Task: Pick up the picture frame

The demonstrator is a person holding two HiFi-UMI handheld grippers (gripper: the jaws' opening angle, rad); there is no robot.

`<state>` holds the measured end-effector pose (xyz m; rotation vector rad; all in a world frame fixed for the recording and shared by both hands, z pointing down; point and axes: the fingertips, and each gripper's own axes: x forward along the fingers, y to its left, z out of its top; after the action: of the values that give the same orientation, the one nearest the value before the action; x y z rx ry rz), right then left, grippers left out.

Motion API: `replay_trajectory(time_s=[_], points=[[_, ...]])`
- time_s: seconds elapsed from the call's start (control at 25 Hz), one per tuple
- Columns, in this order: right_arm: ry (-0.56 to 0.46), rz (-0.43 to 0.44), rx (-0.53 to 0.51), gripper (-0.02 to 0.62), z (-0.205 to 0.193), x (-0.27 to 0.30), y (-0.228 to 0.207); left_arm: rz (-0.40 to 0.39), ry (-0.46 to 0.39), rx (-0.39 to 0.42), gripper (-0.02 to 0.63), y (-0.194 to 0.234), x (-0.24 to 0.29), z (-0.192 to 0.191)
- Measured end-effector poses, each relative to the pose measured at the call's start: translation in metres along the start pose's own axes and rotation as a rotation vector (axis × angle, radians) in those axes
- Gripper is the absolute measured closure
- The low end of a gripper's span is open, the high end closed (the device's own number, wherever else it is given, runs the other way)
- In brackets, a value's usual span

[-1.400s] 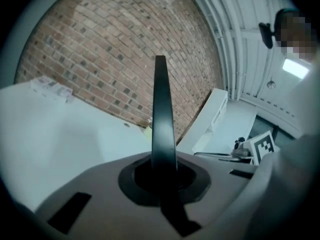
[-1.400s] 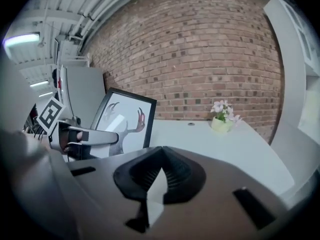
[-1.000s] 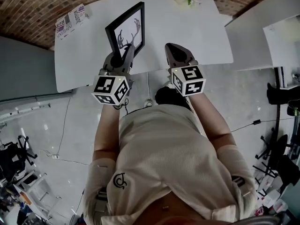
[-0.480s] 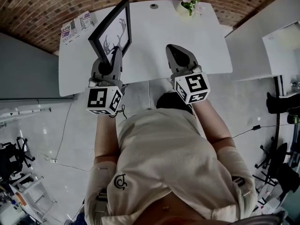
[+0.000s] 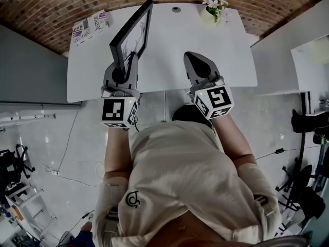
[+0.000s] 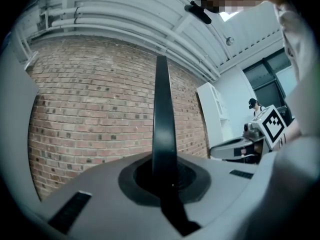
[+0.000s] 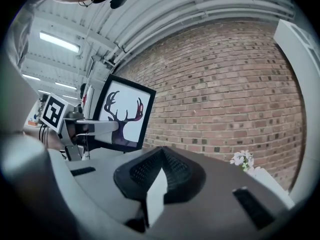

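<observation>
The picture frame (image 5: 132,34) is black-edged with a white print of deer antlers. It hangs above the white table (image 5: 169,40), upright and almost edge-on to the head view. My left gripper (image 5: 125,62) is shut on its lower edge. In the left gripper view the frame (image 6: 162,119) is a thin black strip rising from between the jaws of the left gripper (image 6: 164,176). The right gripper view shows the frame's face (image 7: 122,115) with the left gripper (image 7: 95,129) clamped below it. My right gripper (image 5: 192,56) is shut and holds nothing, level with the left one over the table's near edge.
A small pot of pale flowers (image 5: 216,4) stands at the table's far right corner. A printed magazine (image 5: 90,24) lies at the far left corner. Another white table (image 5: 288,40) stands to the right. A brick wall (image 6: 100,99) runs behind the table.
Both grippers have risen. The frame has come up with the left gripper and has turned from tilted with its face showing to nearly edge-on.
</observation>
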<state>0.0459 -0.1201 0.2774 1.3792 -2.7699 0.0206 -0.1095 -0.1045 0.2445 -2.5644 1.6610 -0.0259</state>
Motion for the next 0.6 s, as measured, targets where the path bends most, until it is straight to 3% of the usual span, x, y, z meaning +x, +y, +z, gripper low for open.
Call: replay_trajectory(time_s=[0.6], points=[[0.001,0.006,-0.002,0.591,0.002,0.004,0.006,0.022,-0.004,-0.025,0.583,0.01,-0.01,0.002]])
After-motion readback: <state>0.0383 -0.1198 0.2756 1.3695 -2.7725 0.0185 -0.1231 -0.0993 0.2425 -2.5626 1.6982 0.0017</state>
